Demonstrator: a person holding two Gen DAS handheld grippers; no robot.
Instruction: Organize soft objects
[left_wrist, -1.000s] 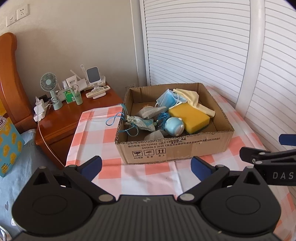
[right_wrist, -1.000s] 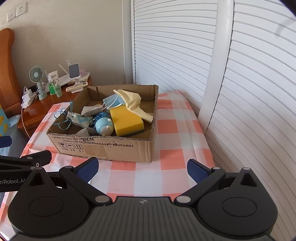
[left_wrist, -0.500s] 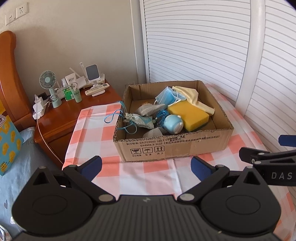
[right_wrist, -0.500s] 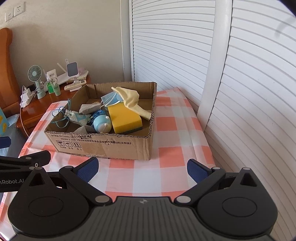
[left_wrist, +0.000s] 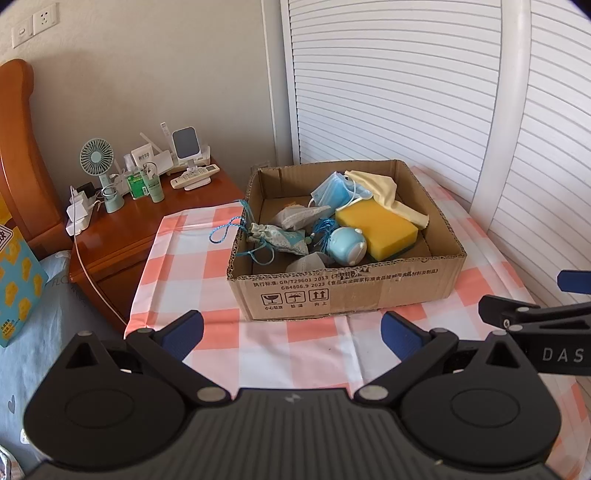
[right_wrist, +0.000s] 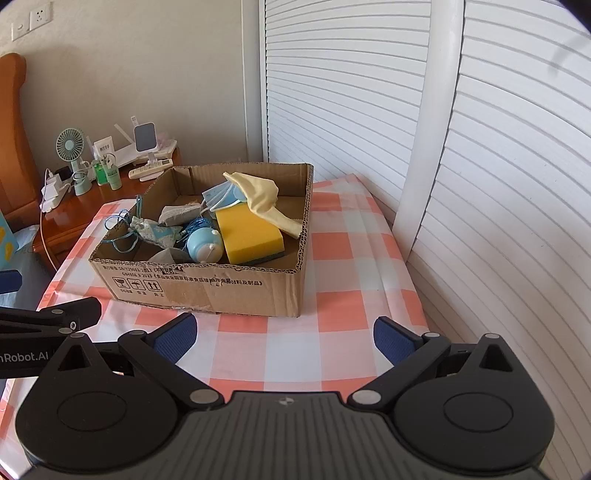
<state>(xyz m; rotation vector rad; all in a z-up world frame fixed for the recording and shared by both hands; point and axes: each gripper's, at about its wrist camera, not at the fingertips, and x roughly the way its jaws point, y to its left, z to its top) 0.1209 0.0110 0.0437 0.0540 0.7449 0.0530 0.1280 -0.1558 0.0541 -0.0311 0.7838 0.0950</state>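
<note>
Both my left claw (left_wrist: 291, 334) and right claw (right_wrist: 284, 338) stand wide and empty, short of the cardboard box (left_wrist: 343, 291). Sponge (left_wrist: 376, 229) and masks (left_wrist: 338, 192) lie inside it, seemingly already gathered.

The left gripper (left_wrist: 291, 334) is held level with its jaws spread wide and nothing between them. Just to its right, the right gripper (right_wrist: 284, 334) is equally wide and empty.

Upper left there's a wooden nightstand (left_wrist: 140, 225) with a little green fan (left_wrist: 96, 157) and remote (left_wrist: 195, 177), white louvered doors (left_wrist: 388, 85) behind.
</note>
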